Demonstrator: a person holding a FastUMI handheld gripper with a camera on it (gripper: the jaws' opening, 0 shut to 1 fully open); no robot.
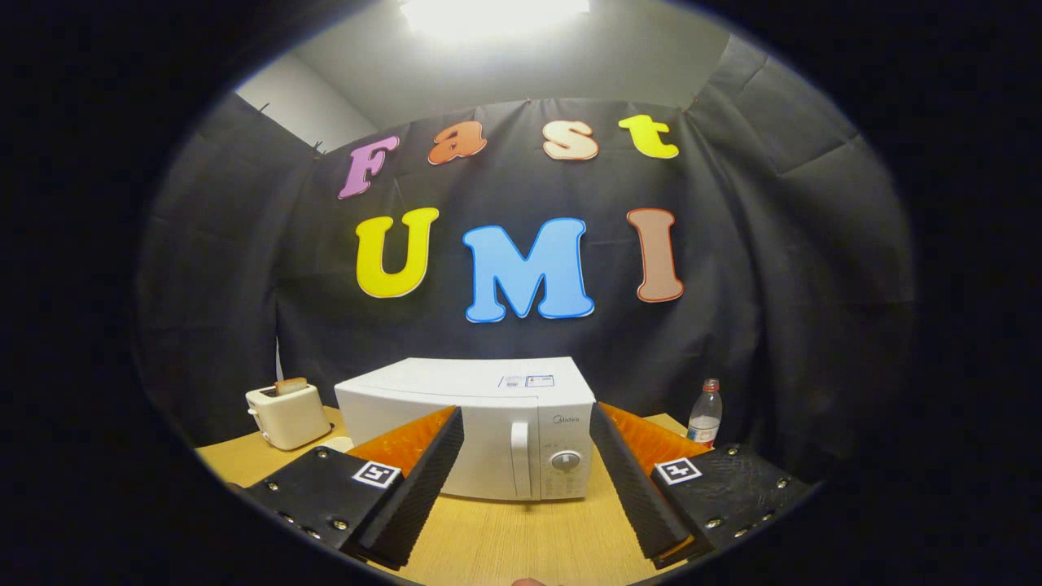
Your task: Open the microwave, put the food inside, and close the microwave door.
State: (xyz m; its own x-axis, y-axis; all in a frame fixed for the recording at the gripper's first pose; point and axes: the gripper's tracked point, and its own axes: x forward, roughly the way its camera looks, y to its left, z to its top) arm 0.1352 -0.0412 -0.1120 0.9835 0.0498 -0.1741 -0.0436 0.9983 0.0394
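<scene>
A white microwave (488, 415) stands on the wooden table (505, 537), straight ahead of my fingers, with its door shut. Its vertical handle (520, 460) and a round dial (565, 461) sit at the right of the front face. My gripper (527, 423) is open, with nothing between its fingers, and the microwave's front shows in the gap between them. The fingers stand a short way in front of the microwave, not touching it.
A cream toaster (286, 415) with a slice of bread (291, 385) sticking up stands left of the microwave. A small plastic bottle (705, 413) stands right of it. A pale flat object (339, 443) lies between toaster and microwave, mostly hidden by my left finger.
</scene>
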